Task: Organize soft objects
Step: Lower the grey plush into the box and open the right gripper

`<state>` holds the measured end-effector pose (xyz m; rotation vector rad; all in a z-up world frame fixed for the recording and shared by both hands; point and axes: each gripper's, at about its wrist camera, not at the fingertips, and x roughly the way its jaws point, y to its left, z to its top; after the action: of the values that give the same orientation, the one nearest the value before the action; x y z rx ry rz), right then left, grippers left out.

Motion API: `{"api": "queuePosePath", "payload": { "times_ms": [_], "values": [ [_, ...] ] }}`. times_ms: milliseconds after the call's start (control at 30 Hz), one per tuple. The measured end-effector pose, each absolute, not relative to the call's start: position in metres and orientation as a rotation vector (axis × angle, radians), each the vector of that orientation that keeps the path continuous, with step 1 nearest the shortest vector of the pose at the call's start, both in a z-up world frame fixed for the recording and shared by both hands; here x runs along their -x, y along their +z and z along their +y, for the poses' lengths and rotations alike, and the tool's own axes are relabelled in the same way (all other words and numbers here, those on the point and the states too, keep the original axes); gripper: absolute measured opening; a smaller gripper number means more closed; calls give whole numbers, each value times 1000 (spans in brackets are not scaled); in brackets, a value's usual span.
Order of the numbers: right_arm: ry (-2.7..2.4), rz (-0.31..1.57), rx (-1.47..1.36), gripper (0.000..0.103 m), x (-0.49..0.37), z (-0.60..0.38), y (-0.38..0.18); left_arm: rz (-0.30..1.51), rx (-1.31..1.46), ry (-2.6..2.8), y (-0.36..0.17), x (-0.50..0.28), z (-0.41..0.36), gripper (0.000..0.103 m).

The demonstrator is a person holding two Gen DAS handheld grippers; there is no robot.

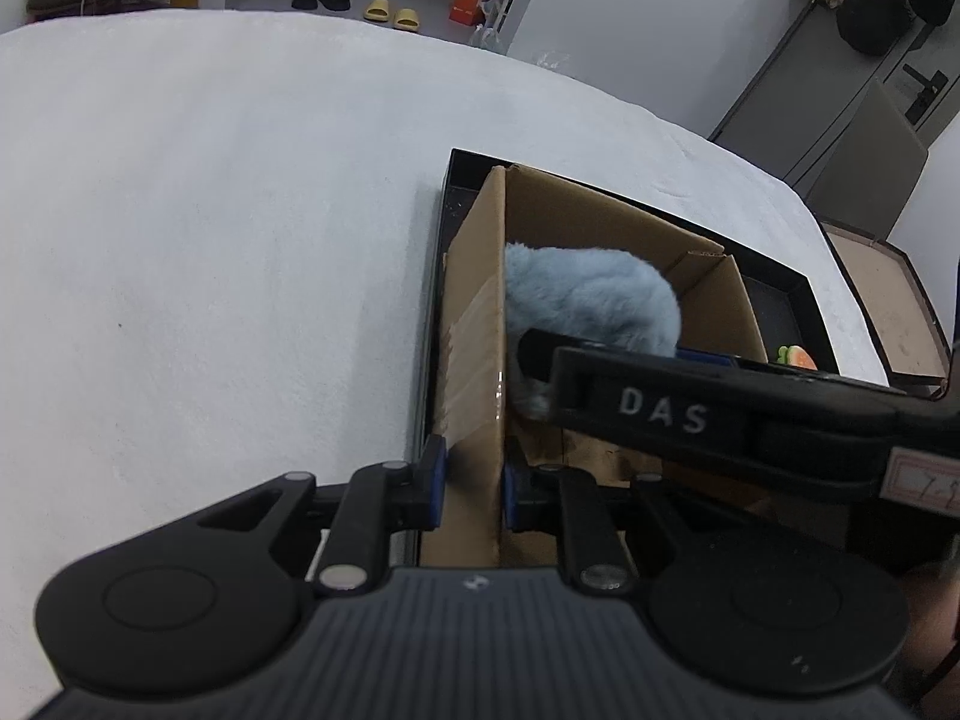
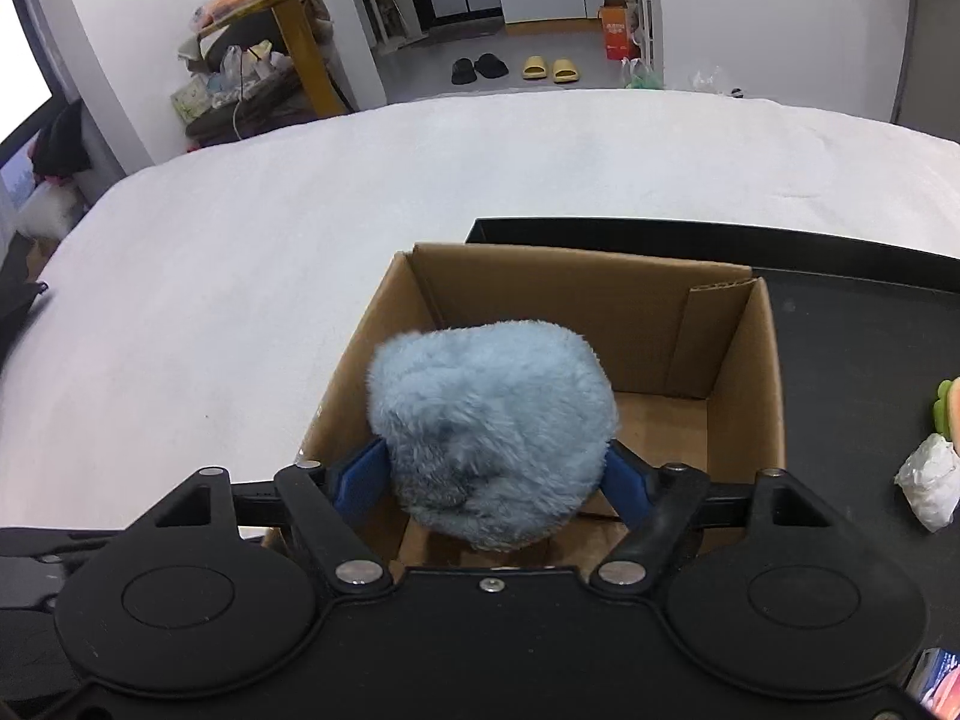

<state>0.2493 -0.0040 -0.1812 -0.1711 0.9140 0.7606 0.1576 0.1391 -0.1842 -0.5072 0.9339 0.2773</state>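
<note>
An open cardboard box [image 2: 744,360] stands in a black tray [image 2: 852,348] on a white table. My right gripper [image 2: 495,480] is shut on a fluffy light-blue plush [image 2: 489,420] and holds it over the box's near side. In the left wrist view the plush [image 1: 591,297] sits inside the box [image 1: 606,222], with the right gripper's finger across it. My left gripper [image 1: 474,483] is shut on the box's left wall [image 1: 474,396], blue pads on either side of the cardboard.
A white crumpled soft item [image 2: 927,480] and an orange-and-green toy [image 2: 951,405] lie in the tray to the right of the box. The white table [image 1: 210,240] stretches left and beyond. A brown board [image 1: 882,306] lies past the tray's right side.
</note>
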Motion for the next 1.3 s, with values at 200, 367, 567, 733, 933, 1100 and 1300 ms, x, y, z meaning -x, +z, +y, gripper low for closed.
{"api": "queuePosePath", "payload": {
  "times_ms": [200, 367, 567, 733, 933, 1100, 1300],
  "values": [
    [765, 950, 135, 70, -252, -10, -185, 934, 513, 276, -184, -158, 140, 17],
    [776, 960, 107, 73, -249, -19, -178, 934, 511, 279, -183, -159, 138, 17],
    [776, 932, 96, 78, -247, -22, -167, 930, 501, 300, -182, -160, 134, 17],
    [768, 929, 94, 76, -245, -31, -160, 928, 486, 317, -179, -160, 130, 17],
    [758, 911, 83, 75, -244, -45, -148, 918, 458, 339, -173, -160, 124, 18],
    [744, 872, 69, 75, -243, -62, -136, 907, 432, 367, -168, -158, 122, 29],
    [693, 856, 39, 78, -247, -89, -135, 902, 403, 386, -162, -160, 116, 54]
  ]
}}
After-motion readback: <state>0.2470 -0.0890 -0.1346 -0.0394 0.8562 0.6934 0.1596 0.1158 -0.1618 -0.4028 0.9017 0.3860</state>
